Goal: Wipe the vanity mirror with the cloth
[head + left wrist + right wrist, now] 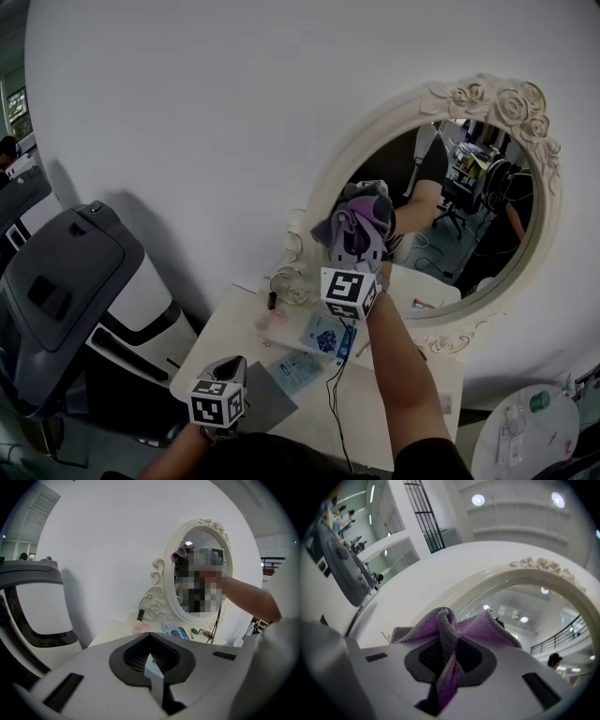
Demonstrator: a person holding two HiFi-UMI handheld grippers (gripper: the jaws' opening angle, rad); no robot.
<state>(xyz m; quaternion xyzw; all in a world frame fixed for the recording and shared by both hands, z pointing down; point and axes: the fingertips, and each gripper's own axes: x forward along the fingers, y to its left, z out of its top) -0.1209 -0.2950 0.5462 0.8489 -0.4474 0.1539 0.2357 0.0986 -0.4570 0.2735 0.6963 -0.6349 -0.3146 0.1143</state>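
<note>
An oval vanity mirror (469, 225) in a white ornate frame (375, 141) leans on the wall at the back of a small white table (412, 403). My right gripper (361, 246) is shut on a purple-grey cloth (363, 214), which it holds against the left part of the glass. In the right gripper view the cloth (450, 630) bunches out between the jaws of that gripper (447, 667), with the frame (543, 569) arching above. My left gripper (225, 370) hangs low over the table's front left corner. Its jaws (157, 679) are shut on nothing. In the left gripper view the mirror frame (169, 578) stands ahead.
On the table lie blue packets (328, 336), a pink item (272, 321), a small dark bottle (272, 300) and a black cable (336, 384). A large grey-and-white machine (66, 281) stands to the left. A round white table (525, 431) with small items is at lower right.
</note>
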